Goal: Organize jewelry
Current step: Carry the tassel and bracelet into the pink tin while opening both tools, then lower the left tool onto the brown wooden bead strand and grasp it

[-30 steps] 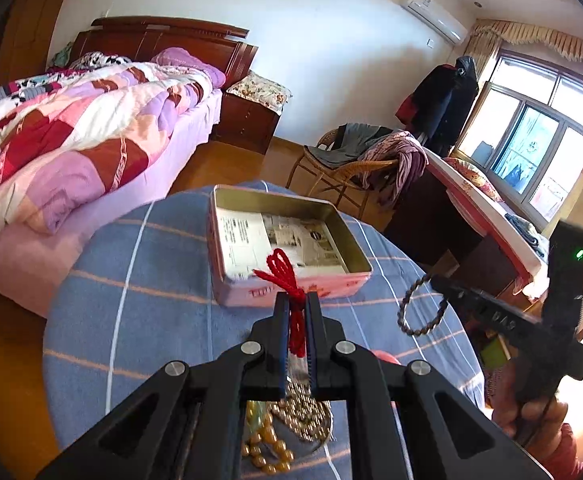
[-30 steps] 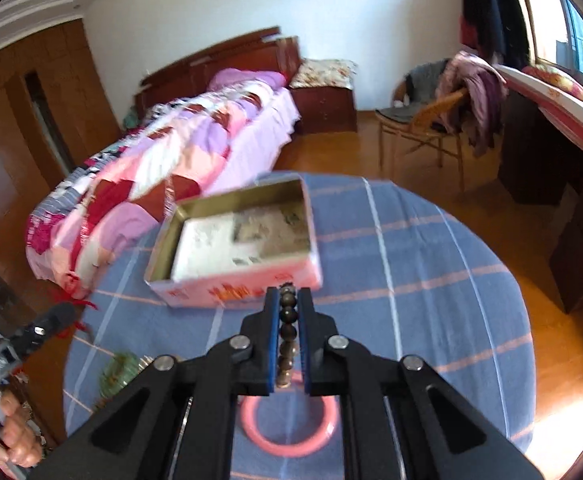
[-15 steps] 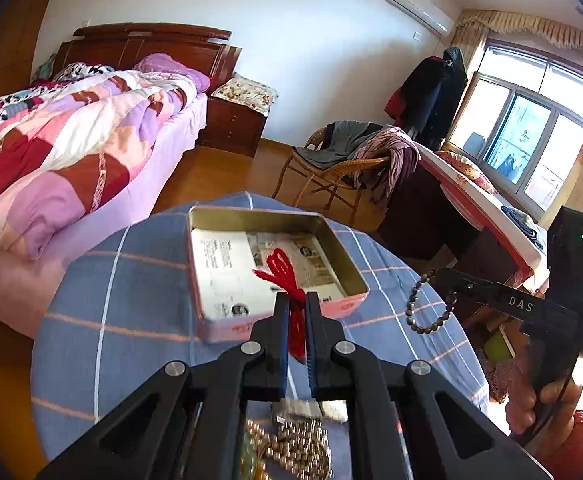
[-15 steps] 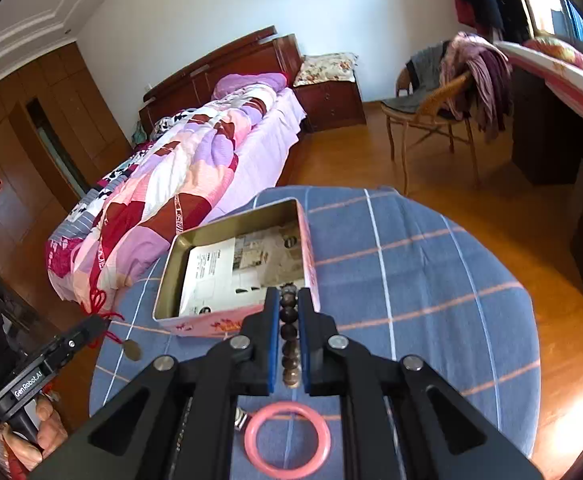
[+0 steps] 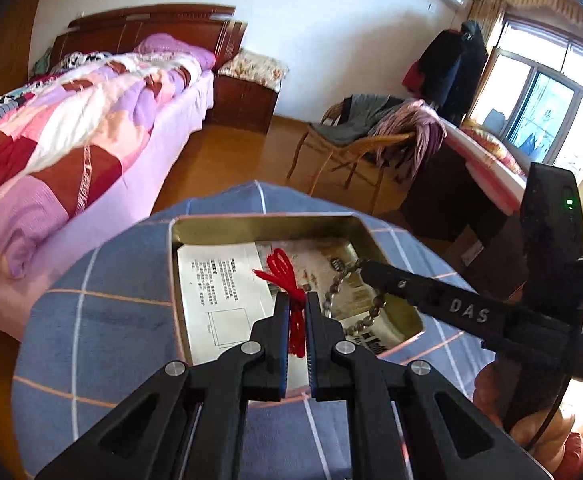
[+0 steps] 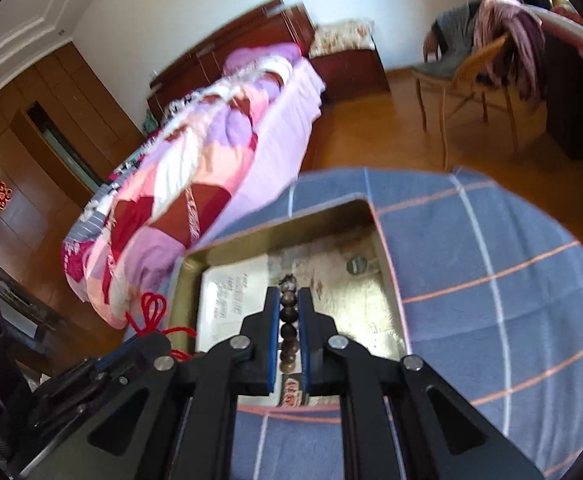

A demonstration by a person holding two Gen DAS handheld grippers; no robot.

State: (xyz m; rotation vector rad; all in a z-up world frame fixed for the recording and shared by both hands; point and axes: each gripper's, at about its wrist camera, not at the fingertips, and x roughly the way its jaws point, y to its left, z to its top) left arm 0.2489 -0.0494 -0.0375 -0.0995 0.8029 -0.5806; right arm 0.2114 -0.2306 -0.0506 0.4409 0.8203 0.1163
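Both grippers: mine, over the tin (image 5: 387, 240)
left gripper (image 5: 297, 304): clamped on red cord (image 5: 281, 268)
right gripper (image 6: 289, 300): clamped on bead bracelet (image 6: 287, 314)

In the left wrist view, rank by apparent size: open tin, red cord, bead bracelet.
1. Open tin, by far the largest.
2. Bead bracelet and red cord: similar; the gripper fingers hide part of each, so no ranking.
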